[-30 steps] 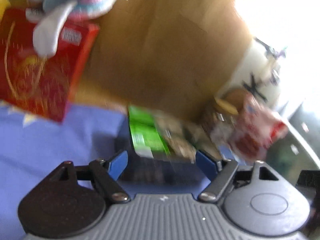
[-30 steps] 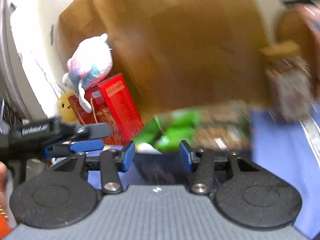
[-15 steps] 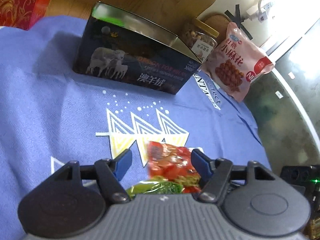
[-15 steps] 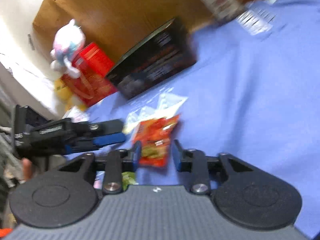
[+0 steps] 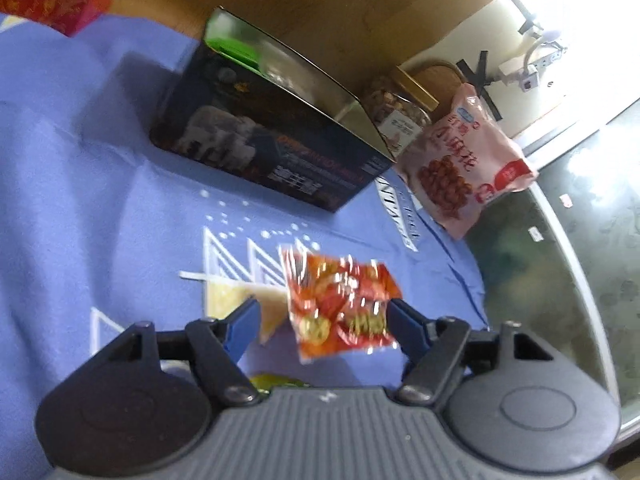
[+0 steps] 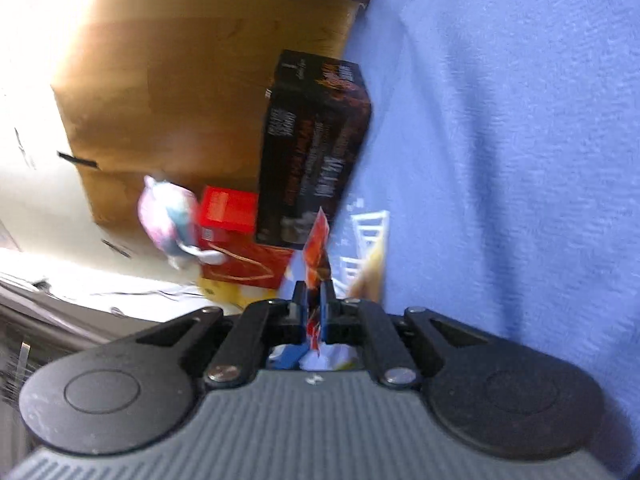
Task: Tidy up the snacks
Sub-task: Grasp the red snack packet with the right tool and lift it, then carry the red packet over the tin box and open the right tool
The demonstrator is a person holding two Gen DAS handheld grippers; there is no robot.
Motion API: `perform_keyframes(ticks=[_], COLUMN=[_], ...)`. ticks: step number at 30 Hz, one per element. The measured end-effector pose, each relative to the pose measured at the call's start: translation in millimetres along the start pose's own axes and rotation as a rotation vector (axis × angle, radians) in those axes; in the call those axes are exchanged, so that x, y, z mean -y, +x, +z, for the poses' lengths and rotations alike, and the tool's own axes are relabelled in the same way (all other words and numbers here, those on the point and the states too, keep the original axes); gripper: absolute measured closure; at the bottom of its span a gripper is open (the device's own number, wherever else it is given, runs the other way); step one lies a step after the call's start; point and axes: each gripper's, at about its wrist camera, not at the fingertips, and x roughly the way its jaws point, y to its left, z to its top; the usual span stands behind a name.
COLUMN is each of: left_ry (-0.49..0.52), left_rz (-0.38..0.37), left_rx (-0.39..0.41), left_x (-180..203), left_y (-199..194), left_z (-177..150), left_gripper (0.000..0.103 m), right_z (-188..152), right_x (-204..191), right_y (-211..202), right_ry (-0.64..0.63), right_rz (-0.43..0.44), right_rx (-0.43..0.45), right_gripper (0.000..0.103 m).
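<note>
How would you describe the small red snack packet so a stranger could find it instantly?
Start at the blue cloth and its open dark tin. In front of that, the small red snack packet is pinched edge-on by the right gripper. Unlike the pale pink bag, it's bright orange-red and crinkly.

Right gripper [image 6: 314, 300] has clamped the red snack packet [image 6: 318, 248] (edge-on)

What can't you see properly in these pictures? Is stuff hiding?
- Left view: the dark box is open on top, but its walls hide most of what is inside.
- Left view: the jar stands partly behind the box and the pink bag.
- Left view: a green thing is mostly under the left claw.
- Right view: the red snack packet in the right claw is blurry and edge-on.
</note>
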Motion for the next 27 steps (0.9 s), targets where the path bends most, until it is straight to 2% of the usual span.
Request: perform_keyframes(ticks=[3, 6, 7, 9, 10, 12, 15, 18, 20, 21, 24, 27], left_ry=[-0.025, -0.052, -0.056, -0.047, -0.035, 0.013, 0.088, 0.113, 0.132, 0.136, 0.154, 0.203], left_rz=[-0.056, -0.131, -0.148, -0.168, -0.165, -0.112, -0.005, 0.095, 0.176, 0.200, 0.147, 0.101], left_rx=[-0.021, -0.005, 0.009, 0.041, 0.058, 0.111, 0.186, 0.208, 0.202, 0.199, 0.219, 0.259], left_x=[2, 3, 3, 7, 11, 20, 32, 34, 33, 32, 29, 30], left_y=[7, 7, 7, 5, 3, 0, 4, 20, 31, 33, 18, -10], left_z=[1, 8, 13, 27, 37, 59, 92, 119, 126, 125, 106, 71], left_gripper=[0.032, 0.033, 0.035, 0.048, 0.049, 0.050, 0.049, 0.044, 0.044, 0.044, 0.044, 0.036], right_z=[7, 15, 19, 28, 35, 48, 67, 73, 70, 67, 53, 25], right_x=[-7, -21, -27, -39, -50, -71, -100, -122, -128, -127, -120, -101], right_y=[3, 10, 14, 22, 29, 44, 75, 112, 125, 122, 86, 45], right_ry=[0.019, 0.004, -0.006, -0.037, -0.074, -0.183, -0.346, -0.605, -0.749, -0.777, -0.788, -0.741], right_rz=[0.058, 0.098, 0.109, 0.111, 0.099, 0.055, -0.055, -0.249, -0.413, -0.436, -0.388, -0.345], right_rx=[-0.007, -0.011, -0.014, -0.014, -0.011, 0.011, 0.046, 0.075, 0.112, 0.144, 0.226, 0.248], right_gripper=[0.094, 0.094, 0.094, 0.094, 0.094, 0.094, 0.094, 0.087, 0.075, 0.071, 0.071, 0.070])
